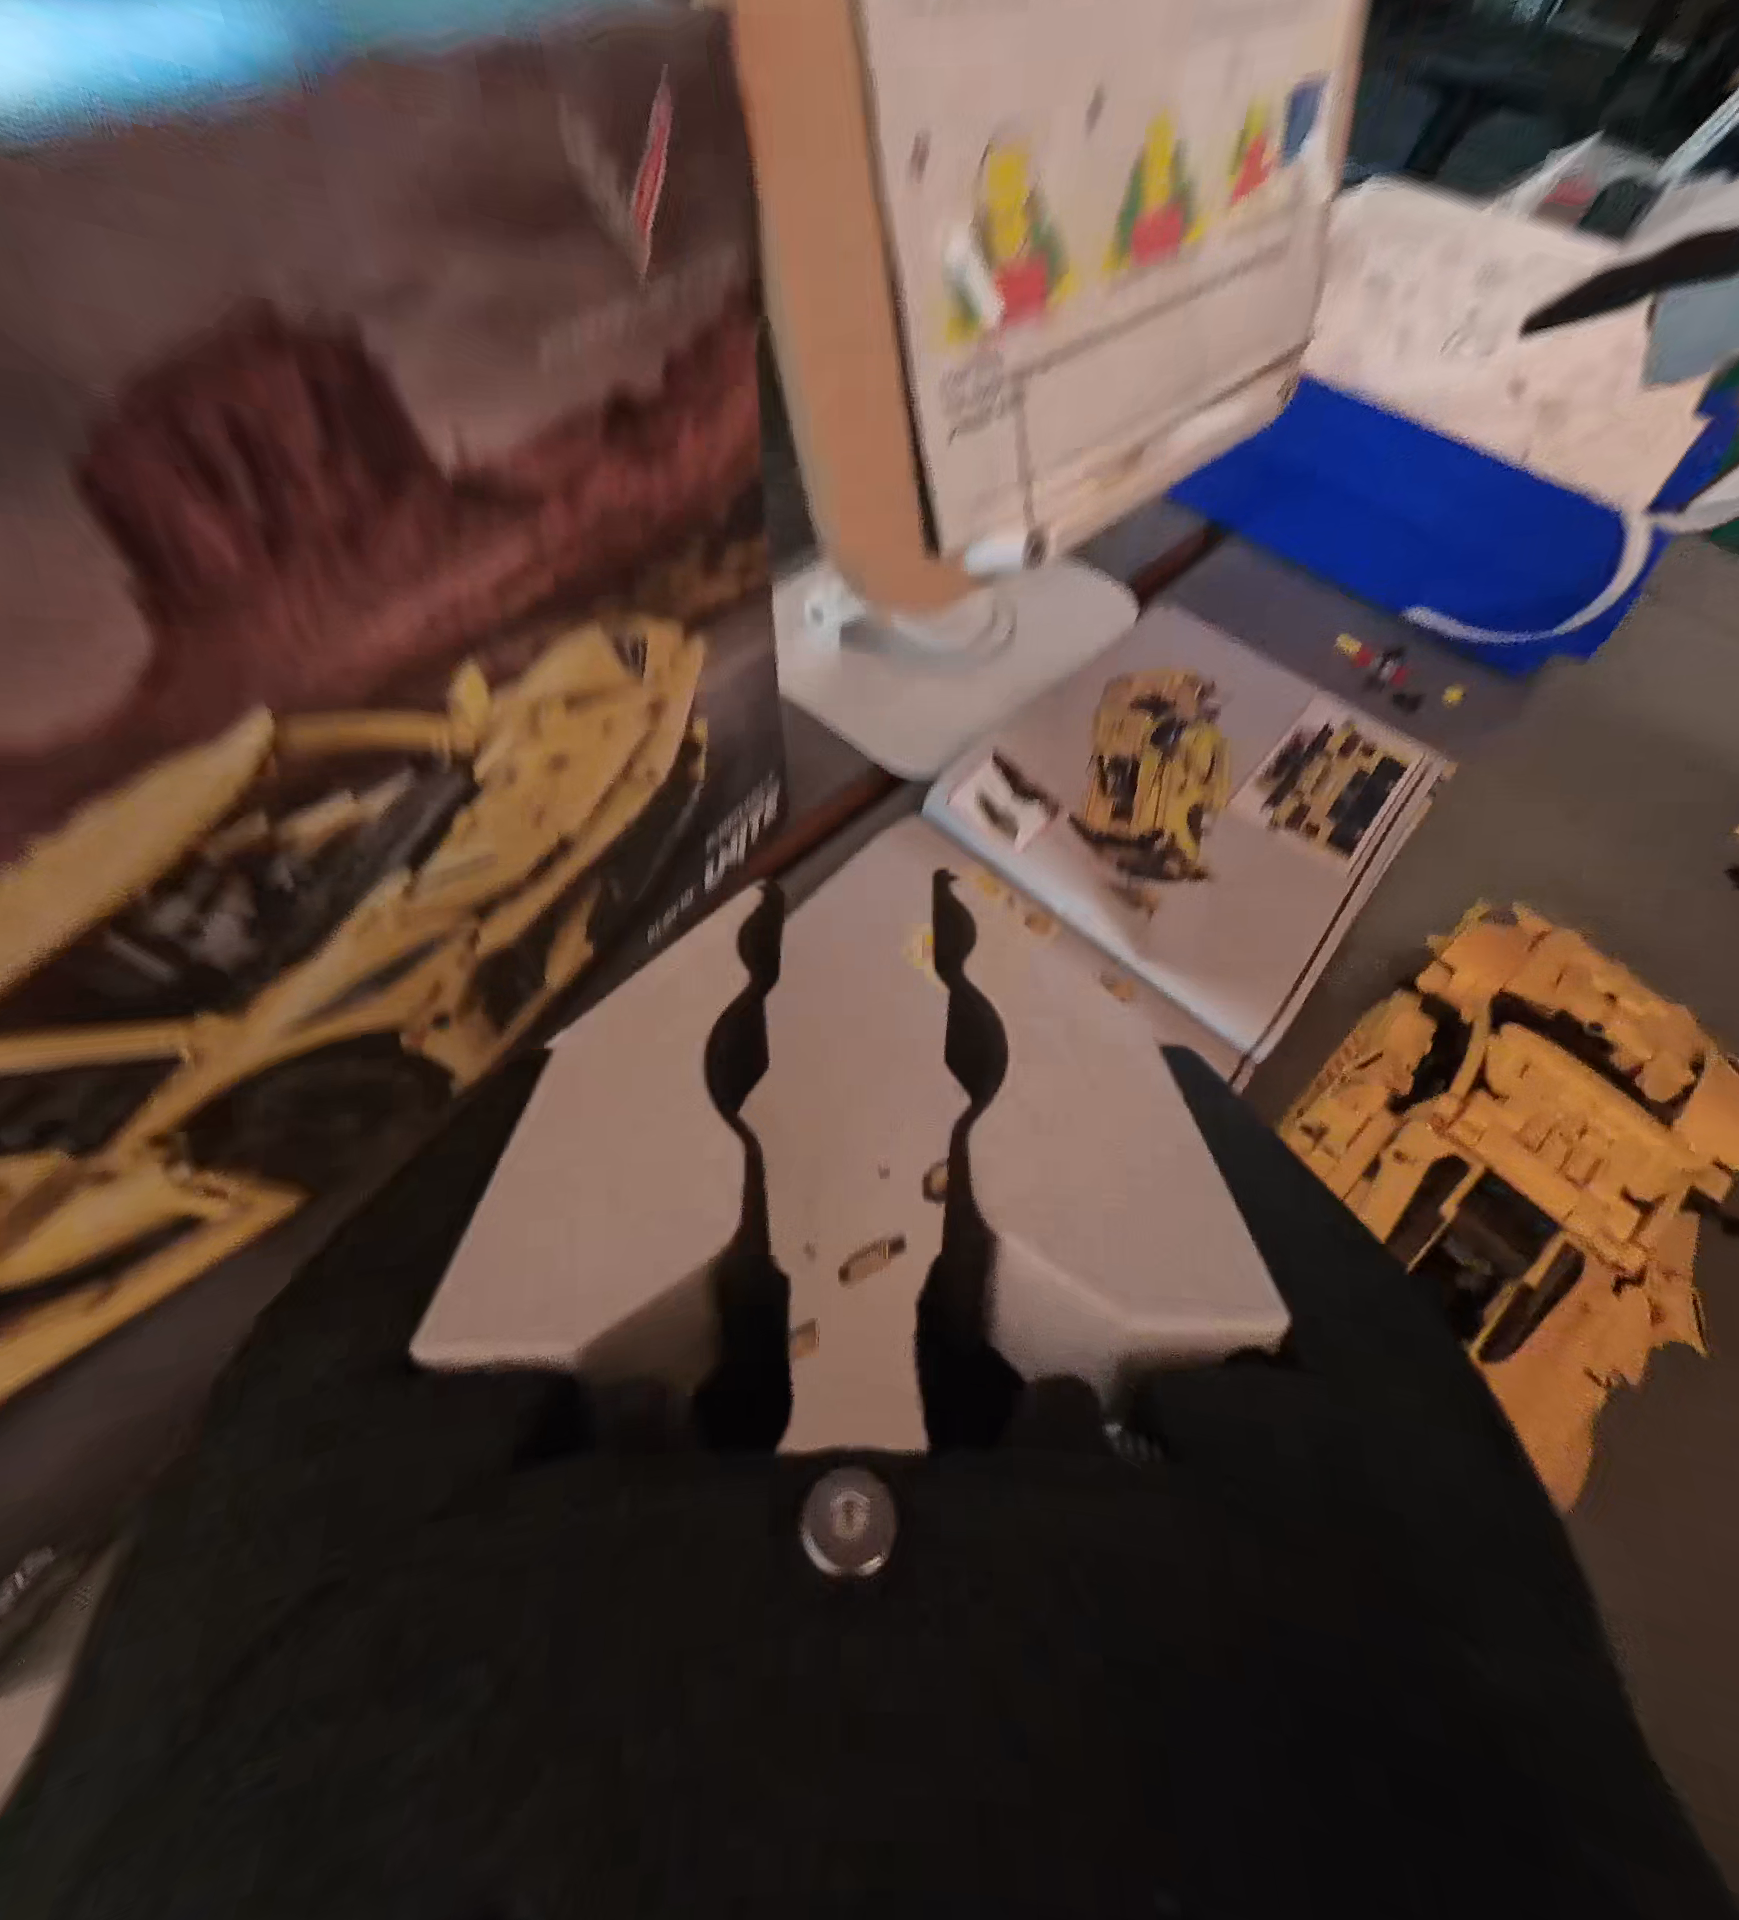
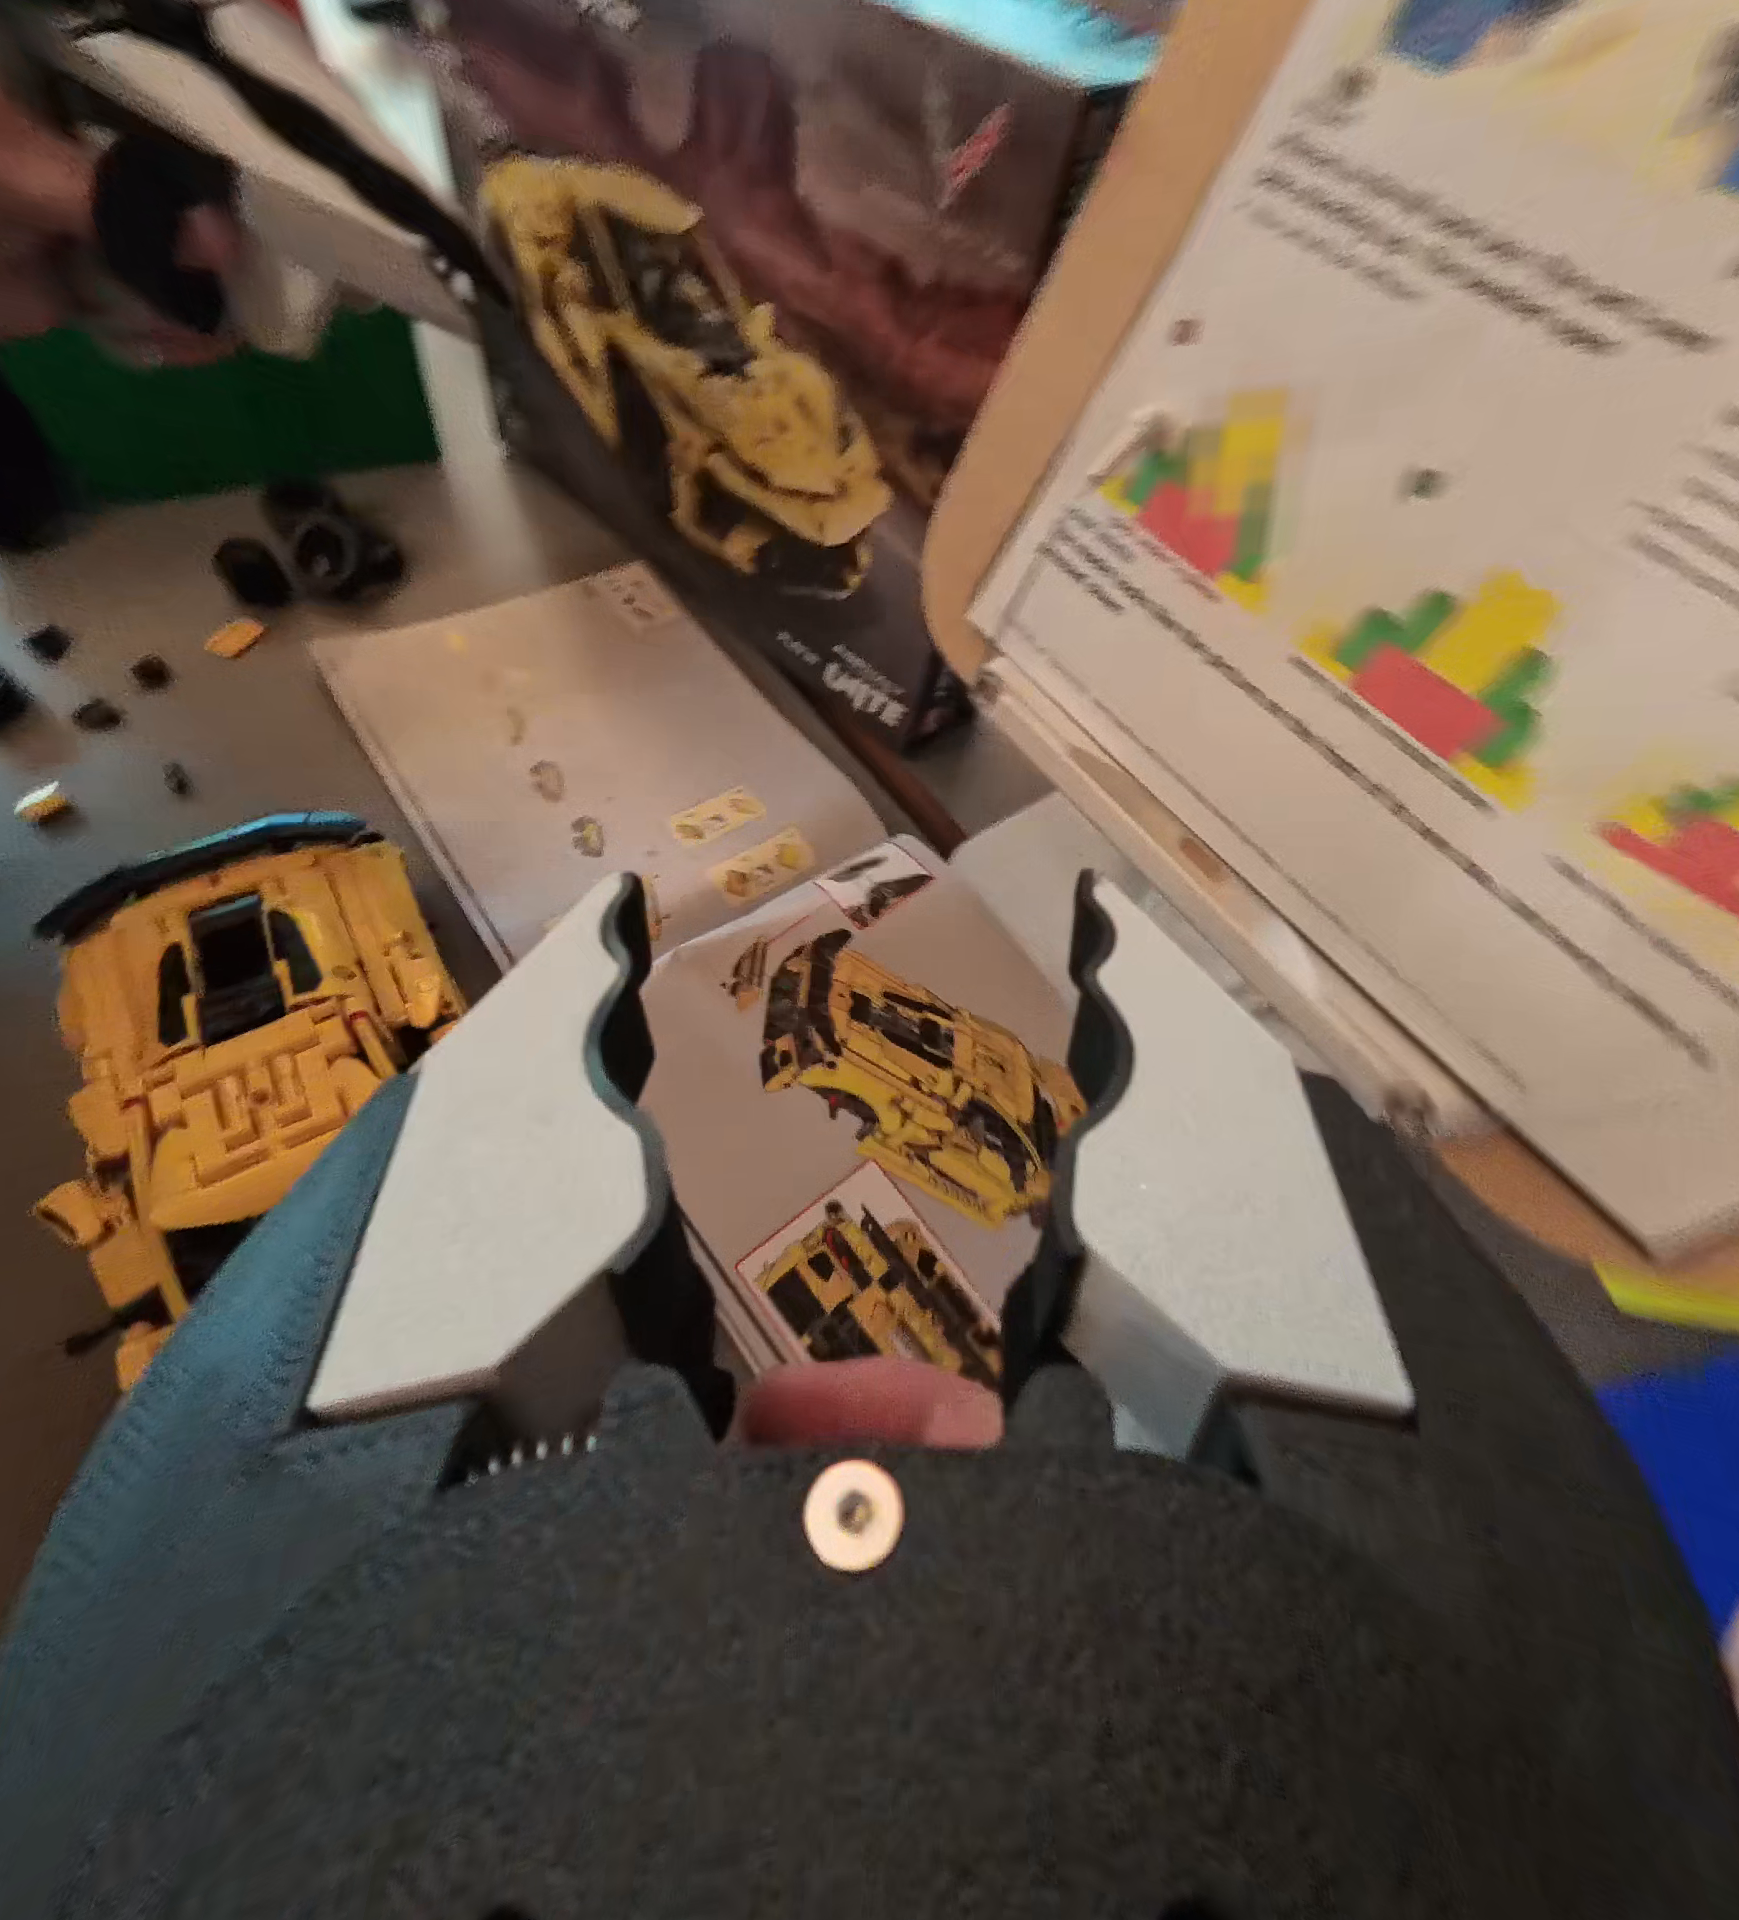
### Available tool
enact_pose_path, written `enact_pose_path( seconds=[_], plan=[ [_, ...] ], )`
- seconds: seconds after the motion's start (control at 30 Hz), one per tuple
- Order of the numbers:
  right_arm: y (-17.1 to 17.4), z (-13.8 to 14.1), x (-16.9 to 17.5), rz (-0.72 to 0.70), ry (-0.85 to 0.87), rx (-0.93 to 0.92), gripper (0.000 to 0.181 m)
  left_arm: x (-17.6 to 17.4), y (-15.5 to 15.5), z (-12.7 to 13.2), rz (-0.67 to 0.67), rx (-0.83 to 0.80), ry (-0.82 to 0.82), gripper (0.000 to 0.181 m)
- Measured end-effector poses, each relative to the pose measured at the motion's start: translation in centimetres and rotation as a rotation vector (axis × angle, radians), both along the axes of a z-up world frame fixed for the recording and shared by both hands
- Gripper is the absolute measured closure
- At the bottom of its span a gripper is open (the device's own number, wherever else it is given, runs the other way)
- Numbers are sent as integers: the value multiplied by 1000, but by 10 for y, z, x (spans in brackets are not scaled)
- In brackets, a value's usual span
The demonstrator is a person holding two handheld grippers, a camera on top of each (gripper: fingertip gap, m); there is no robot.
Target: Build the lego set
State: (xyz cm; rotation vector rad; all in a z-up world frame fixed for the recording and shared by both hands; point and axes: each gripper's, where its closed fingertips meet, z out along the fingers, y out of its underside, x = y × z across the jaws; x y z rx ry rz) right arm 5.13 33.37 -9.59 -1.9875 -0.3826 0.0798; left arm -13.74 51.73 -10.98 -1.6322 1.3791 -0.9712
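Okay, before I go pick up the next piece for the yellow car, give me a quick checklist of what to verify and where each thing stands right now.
1. Left gripper empty: ok, jaws narrowly apart, nothing between them.
2. Right gripper empty and open: ok, jaws wide apart.
3. Instruction booklet open and visible: ok, flat on the table, though the step is too blurred to read.
4. Yellow car free to work on: ok, on the table beside the booklet, nothing touching it.
5. Loose pieces findable: ok, scattered beyond the car.
6. Which piece comes next: cannot tell.
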Motion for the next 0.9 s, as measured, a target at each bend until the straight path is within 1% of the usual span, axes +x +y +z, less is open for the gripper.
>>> enact_pose_path(
  seconds=[0.03,0.13,0.17,0.23,0.3,0.37,0.4,0.43,0.5,0.6,0.73,0.8,0.9],
  plan=[
    [-14,4,4,-49,18,32,99,2,-6,13,-4,37,-43,152],
    [-52,2,-7,-94,157,89,100,9,-29,43,-24,126,-169,151],
    [-62,-2,-10,-113,199,109,105,10,-36,50,-24,155,-205,150],
    [-80,-15,-8,-204,239,132,125,12,-46,55,5,211,-240,151],
    [-89,-26,-4,-273,227,198,127,6,-52,52,78,278,-241,151],
    [-94,-38,-6,-296,223,236,129,-7,-57,47,163,355,-245,151],
    [-94,-45,-8,-300,207,235,128,-15,-62,41,189,373,-233,151],
    [-93,-52,-12,-294,192,225,126,-22,-68,32,197,357,-206,151],
    [-88,-63,-24,-256,177,210,122,-37,-82,14,206,271,-175,150],
    [-83,-69,-41,-197,147,201,117,-61,-105,-13,209,119,-168,151],
    [-83,-67,-51,-176,162,241,117,-93,-130,-47,264,9,-118,151],
    [-85,-63,-57,-160,194,249,117,-107,-143,-55,282,-47,-121,151],
    [-86,-59,-63,-147,216,252,120,-124,-158,-54,320,-99,-188,151]
  ],
)
